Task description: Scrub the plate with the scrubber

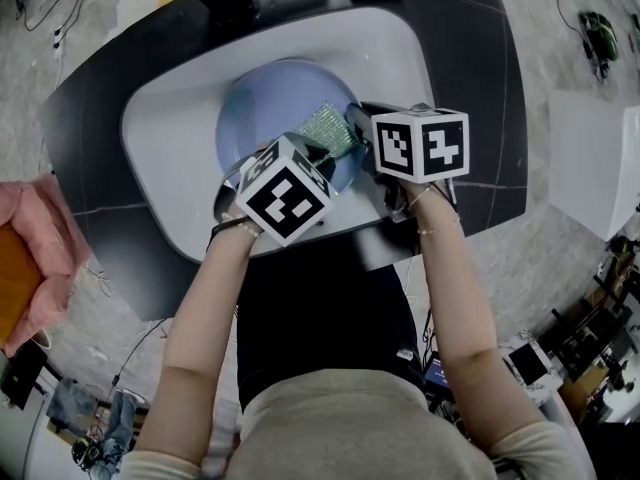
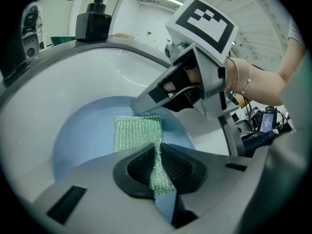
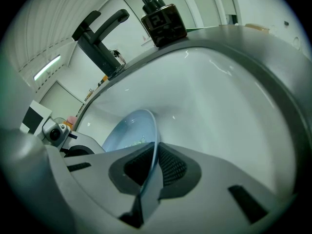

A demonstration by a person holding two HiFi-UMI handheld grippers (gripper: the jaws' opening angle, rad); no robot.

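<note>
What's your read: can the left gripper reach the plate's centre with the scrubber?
Probably yes: the left gripper holds the scrubber over the plate, and the right gripper grips only its rim, leaving the centre free.

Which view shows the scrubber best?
The left gripper view: the scrubber fills its centre, pinched in the left hand-held gripper and spread over the plate. The head view shows only a part; the right gripper view almost nothing.

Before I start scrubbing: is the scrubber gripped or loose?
Gripped. The left gripper pinches one end of the scrubber; the rest lies spread over the plate.
</note>
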